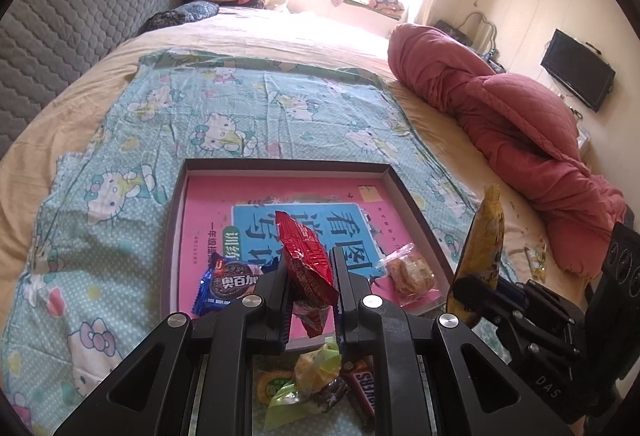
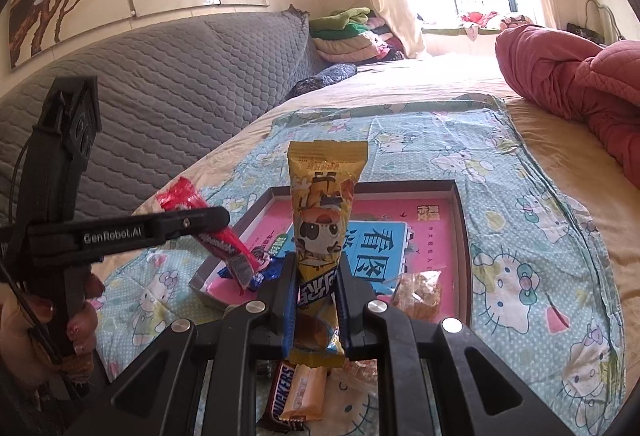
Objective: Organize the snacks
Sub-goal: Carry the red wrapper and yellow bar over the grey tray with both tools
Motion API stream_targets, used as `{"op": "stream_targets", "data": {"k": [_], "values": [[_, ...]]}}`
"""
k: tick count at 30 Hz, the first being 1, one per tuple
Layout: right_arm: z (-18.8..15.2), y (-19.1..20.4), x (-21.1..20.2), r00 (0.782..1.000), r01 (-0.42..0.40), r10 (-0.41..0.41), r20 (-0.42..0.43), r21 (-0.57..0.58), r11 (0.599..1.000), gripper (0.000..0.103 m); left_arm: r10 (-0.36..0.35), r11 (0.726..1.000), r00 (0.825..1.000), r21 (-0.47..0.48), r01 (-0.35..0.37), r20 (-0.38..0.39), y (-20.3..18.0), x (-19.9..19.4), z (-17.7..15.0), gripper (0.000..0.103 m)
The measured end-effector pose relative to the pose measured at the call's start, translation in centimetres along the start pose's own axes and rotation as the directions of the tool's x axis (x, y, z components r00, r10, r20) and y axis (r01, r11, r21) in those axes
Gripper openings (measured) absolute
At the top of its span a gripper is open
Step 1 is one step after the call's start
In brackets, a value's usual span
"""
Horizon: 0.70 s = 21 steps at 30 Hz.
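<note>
A glossy, crinkled foil finish is shown by the red snack packet. Matt black plastic is seen on the left gripper; at twelve o'clock, printed cloth looks soft and wrinkled.

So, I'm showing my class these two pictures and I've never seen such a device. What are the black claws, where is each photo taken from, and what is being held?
A person holds a two-finger gripper in each hand, each with a camera looking along its fingers. In the left camera's picture, the left gripper is shut on a red snack packet. In the right camera's picture, the right gripper is shut on a yellow snack packet. Both are above a shallow box on a bed. In it lie a blue cookie pack and a clear-wrapped pastry. More snacks, including a Snickers bar, lie nearer the cameras.
</note>
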State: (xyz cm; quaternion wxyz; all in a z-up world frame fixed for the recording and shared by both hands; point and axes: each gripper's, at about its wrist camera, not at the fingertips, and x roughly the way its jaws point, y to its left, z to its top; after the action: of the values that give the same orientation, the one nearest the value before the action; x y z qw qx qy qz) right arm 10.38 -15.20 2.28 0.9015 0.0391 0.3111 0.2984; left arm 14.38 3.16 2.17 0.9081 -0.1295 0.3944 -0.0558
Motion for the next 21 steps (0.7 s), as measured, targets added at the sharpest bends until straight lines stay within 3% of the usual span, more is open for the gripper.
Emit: {"op": "stream_targets", "data": {"k": [21], "values": [[0.7, -2.5, 2.4, 0.999, 0.044, -0.044, -0.002, 0.043, 0.998, 0.017, -0.017, 1.0, 0.999, -0.025, 0.017, -0.037, -0.1, 3.6, 0.1, 0.017]]}}
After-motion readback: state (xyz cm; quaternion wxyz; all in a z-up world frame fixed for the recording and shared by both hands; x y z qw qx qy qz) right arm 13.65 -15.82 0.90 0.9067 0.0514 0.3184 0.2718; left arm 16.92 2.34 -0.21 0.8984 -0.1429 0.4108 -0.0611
